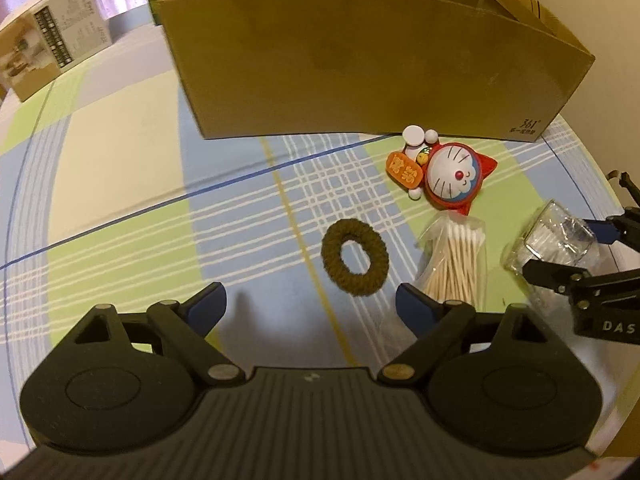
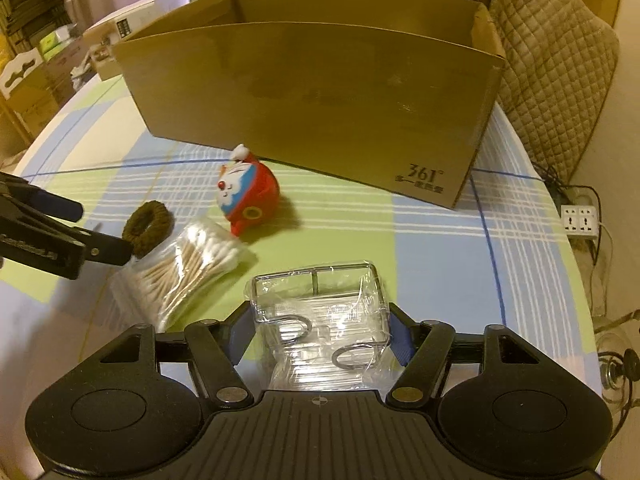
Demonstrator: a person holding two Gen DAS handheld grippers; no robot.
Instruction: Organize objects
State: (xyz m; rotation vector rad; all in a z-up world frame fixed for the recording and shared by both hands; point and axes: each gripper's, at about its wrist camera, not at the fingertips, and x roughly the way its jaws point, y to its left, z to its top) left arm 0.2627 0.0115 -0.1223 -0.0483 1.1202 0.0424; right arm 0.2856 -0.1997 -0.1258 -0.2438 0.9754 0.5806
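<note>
An open brown cardboard box [image 1: 360, 60] stands at the back of the checked tablecloth; it also shows in the right wrist view [image 2: 312, 92]. In front of it lie a red cat figurine [image 1: 444, 174] [image 2: 248, 194], a brown hair tie [image 1: 355, 262] [image 2: 147, 228], and a bag of cotton swabs [image 1: 454, 264] [image 2: 192, 264]. My left gripper [image 1: 310, 306] is open and empty, just short of the hair tie. My right gripper [image 2: 320, 330] has its jaws around a clear plastic-wrapped box [image 2: 320, 320] [image 1: 552, 244], with the pads at its sides.
A white printed carton [image 1: 52, 40] sits at the far left. A quilted chair back [image 2: 552, 64] stands right of the box. A power strip [image 2: 580, 222] and cables lie on the floor beyond the table's right edge.
</note>
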